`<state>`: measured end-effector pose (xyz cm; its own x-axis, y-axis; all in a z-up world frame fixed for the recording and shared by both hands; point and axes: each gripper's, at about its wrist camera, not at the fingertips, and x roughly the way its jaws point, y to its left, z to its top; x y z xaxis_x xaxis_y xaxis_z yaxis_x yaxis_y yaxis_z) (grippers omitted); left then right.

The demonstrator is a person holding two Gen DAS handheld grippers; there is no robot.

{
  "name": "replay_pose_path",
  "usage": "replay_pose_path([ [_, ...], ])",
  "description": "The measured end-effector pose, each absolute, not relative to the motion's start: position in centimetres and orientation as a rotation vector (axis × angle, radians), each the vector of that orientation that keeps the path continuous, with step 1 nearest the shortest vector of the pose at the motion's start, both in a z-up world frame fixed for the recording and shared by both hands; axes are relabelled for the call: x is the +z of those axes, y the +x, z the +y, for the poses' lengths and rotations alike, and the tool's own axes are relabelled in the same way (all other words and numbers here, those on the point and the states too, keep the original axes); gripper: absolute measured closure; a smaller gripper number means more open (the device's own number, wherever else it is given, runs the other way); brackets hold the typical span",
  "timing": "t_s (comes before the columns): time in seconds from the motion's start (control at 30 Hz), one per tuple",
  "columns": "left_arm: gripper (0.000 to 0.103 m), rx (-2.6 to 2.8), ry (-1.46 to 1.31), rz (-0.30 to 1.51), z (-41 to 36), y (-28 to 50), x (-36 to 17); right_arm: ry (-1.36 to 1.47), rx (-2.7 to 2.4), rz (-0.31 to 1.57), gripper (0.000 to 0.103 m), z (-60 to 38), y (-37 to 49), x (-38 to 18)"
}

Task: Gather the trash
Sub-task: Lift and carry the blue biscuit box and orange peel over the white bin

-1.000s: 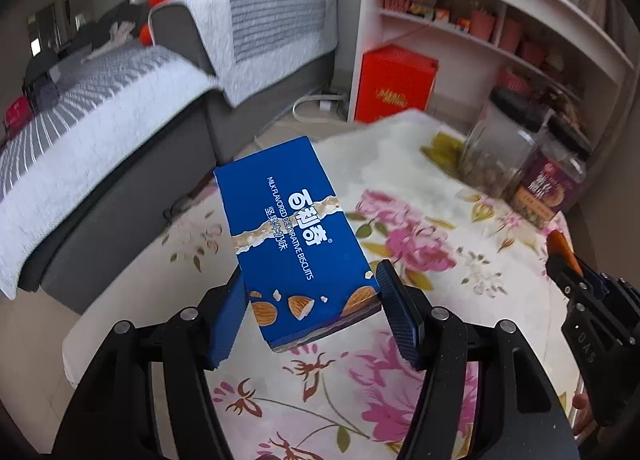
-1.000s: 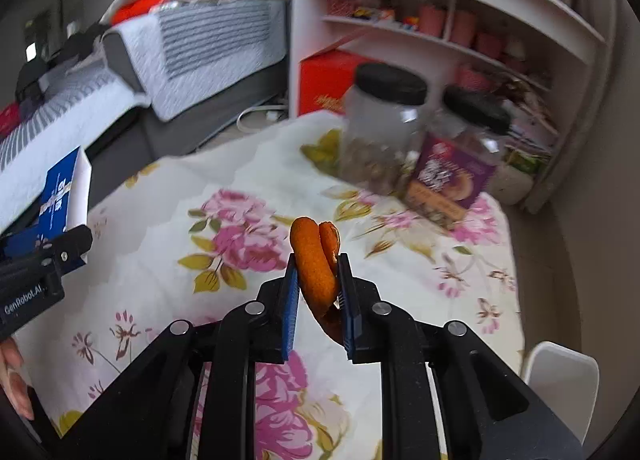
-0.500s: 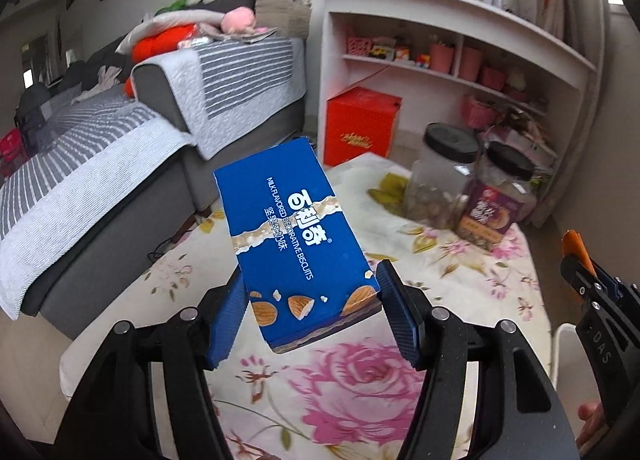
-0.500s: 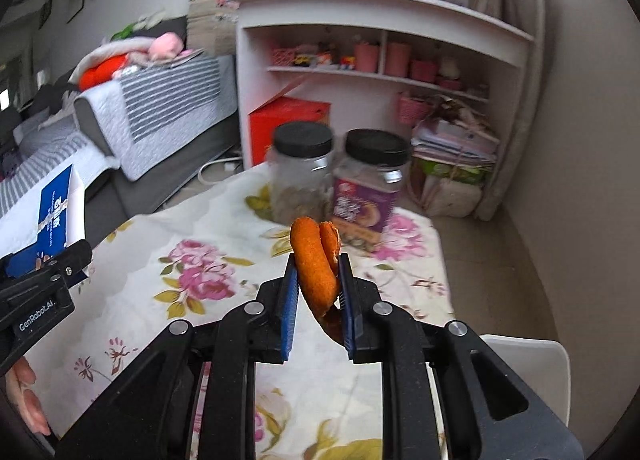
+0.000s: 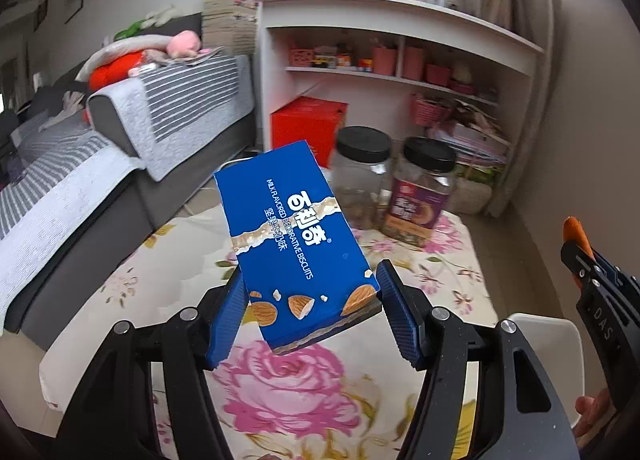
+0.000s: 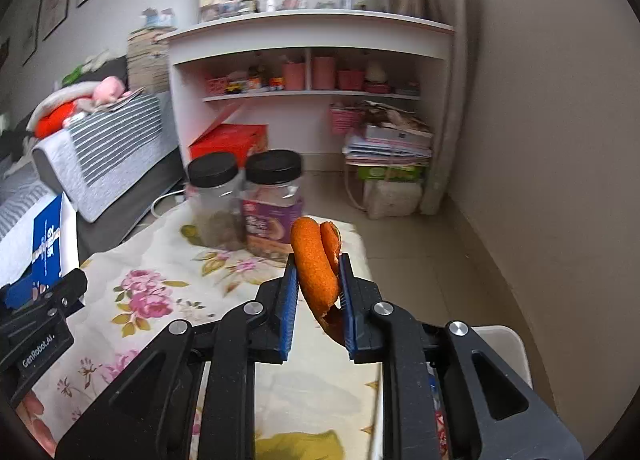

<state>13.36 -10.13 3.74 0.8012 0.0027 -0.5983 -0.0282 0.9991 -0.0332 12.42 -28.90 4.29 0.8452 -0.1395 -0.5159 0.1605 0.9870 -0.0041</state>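
Both grippers have lifted; the two black-lidded jars (image 5: pixel 394 187) now sit mid-frame. Left gripper (image 5: pixel 310 314) is clamping a blue biscuit box (image 5: pixel 294 244), centre frame, reading "MILK FLAVORED DECORATIVE BISCUITS". Right gripper (image 6: pixel 318 292) is pinching orange peel (image 6: pixel 314 260), lower centre, above the floral tablecloth (image 6: pixel 160 292). "GenRobot.AI" is showing lower left.
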Motion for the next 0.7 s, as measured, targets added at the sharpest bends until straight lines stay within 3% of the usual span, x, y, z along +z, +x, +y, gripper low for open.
replay_pose_path([
  [0.57, 0.04, -0.164, 0.041, 0.643, -21.2, 12.3, 3.8, 0.166, -0.391, 0.558, 0.081, -40.7, 8.3, 3.6],
  [0.63, 0.04, -0.186, 0.049, 0.644, -22.5, 12.1, 3.8, 0.183, -0.418, 0.56, 0.062, -42.0, 7.8, 3.6],
  [0.7, 0.04, -0.211, 0.056, 0.645, -24.2, 12.0, 3.9, 0.211, -0.468, 0.544, 0.05, -43.6, 6.9, 3.6],
])
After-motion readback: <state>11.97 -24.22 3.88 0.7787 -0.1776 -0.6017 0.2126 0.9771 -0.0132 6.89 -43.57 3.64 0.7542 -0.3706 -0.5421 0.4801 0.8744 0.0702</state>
